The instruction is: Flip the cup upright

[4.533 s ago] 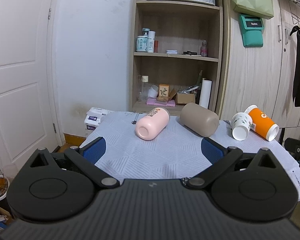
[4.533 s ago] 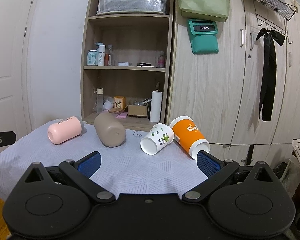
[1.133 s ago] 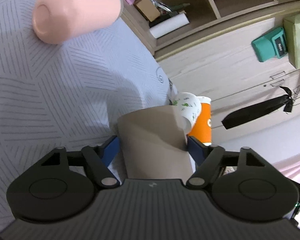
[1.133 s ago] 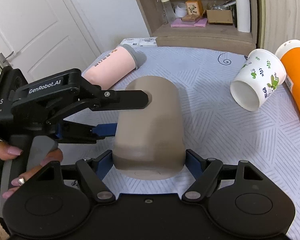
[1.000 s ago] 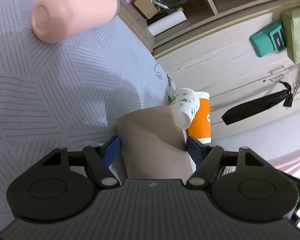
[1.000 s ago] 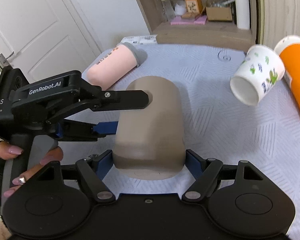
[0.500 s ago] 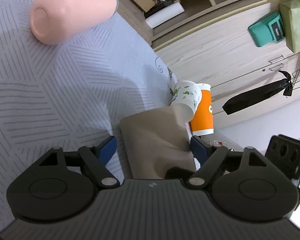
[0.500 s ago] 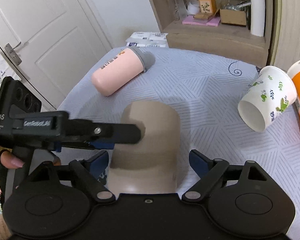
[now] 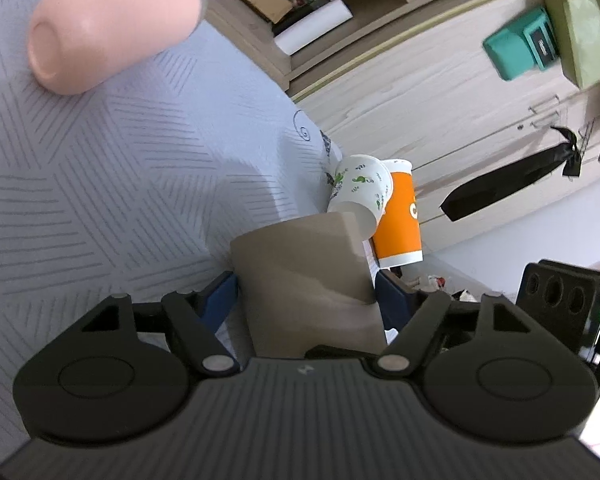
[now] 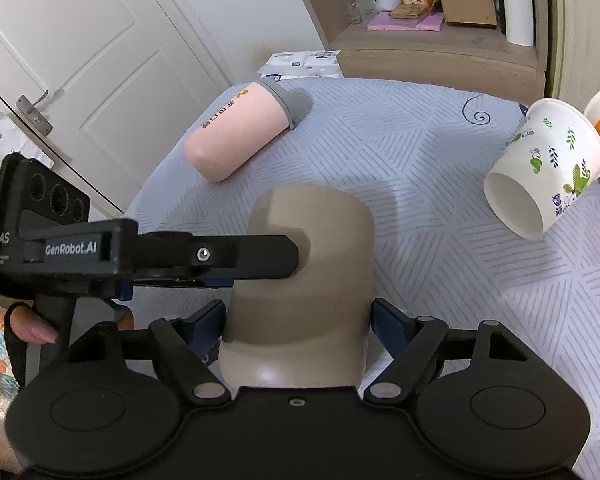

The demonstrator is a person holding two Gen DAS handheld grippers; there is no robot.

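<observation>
Between both grippers, near the front of the surface (image 10: 440, 168), we are handling the taupe cup (image 10: 304, 280), which appears to be standing on end or close to it. Our right gripper (image 10: 298, 322) is bracketing its lower part, blue fingers (image 10: 384, 316) just beside the wall with a sliver of gap on each side, so apart rather than clamped. Our left gripper (image 9: 306, 294) is reaching in from the side, and its fingers (image 9: 220, 300) are flanking the cup's body closely; whether they are pressing on it we cannot tell.

To finish this well, we are judging that the cup should sit flat before either gripper backs away. Drawing both straight back along the fingers' line, without twisting, should avoid dragging the wall and tipping it.

The pink cup (image 10: 240, 132), the leaf-print cup (image 10: 548, 168) and the orange cup (image 9: 398, 226) are lying on their sides, well apart from our work.
</observation>
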